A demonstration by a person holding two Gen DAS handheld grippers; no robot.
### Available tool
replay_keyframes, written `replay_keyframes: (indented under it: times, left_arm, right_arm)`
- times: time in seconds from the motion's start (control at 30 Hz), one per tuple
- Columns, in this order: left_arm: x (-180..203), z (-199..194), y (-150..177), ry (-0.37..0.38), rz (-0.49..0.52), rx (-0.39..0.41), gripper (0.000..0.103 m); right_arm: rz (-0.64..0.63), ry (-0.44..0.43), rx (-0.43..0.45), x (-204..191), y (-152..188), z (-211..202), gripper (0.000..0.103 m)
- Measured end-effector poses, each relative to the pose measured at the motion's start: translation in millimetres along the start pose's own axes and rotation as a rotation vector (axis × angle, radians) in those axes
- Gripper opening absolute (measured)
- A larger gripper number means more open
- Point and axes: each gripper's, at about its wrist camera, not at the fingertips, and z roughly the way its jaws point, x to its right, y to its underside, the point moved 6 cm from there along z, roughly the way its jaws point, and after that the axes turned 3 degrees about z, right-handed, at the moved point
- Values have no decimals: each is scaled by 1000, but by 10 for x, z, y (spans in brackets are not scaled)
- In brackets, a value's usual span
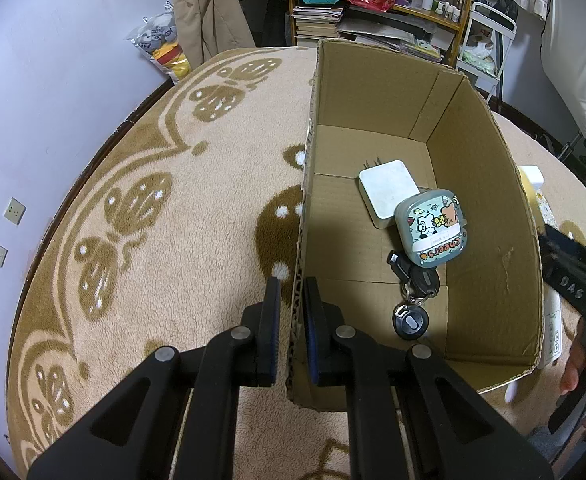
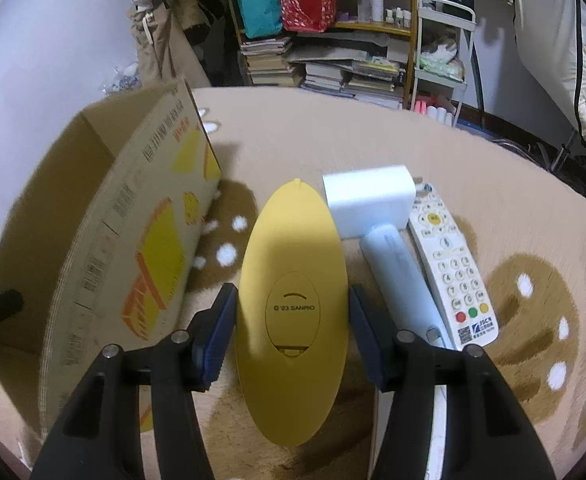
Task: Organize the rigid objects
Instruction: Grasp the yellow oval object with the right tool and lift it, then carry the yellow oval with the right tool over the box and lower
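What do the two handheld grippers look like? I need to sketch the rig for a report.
Both are the same build: the left gripper and right gripper have matte black angular linkage arms with round silver pivot pins, and flat black fingers lined with dark blue pads. In the left view, the right gripper's black body carries raised letters reading DAS.

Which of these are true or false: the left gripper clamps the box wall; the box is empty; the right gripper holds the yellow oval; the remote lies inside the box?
1. Left gripper clamps the cardboard box wall: true.
2. Box is empty: false; a white square block, a cartoon case and keys lie inside.
3. Right gripper holds the yellow oval item: true.
4. White remote lies inside the box: false; it lies outside on the blanket.
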Motion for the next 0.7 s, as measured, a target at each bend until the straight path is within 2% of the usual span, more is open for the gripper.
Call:
replay_keyframes:
  times: [0.33,0.7]
  left_arm:
    - [-1,0,-1,-1,1,0,12]
    - [-4,-2,9,-3,4,0,12]
  right_arm:
    - [-25,-68,98,-218,-329,-427,60]
    - [-73,-166,178,-703,-641,-690,60]
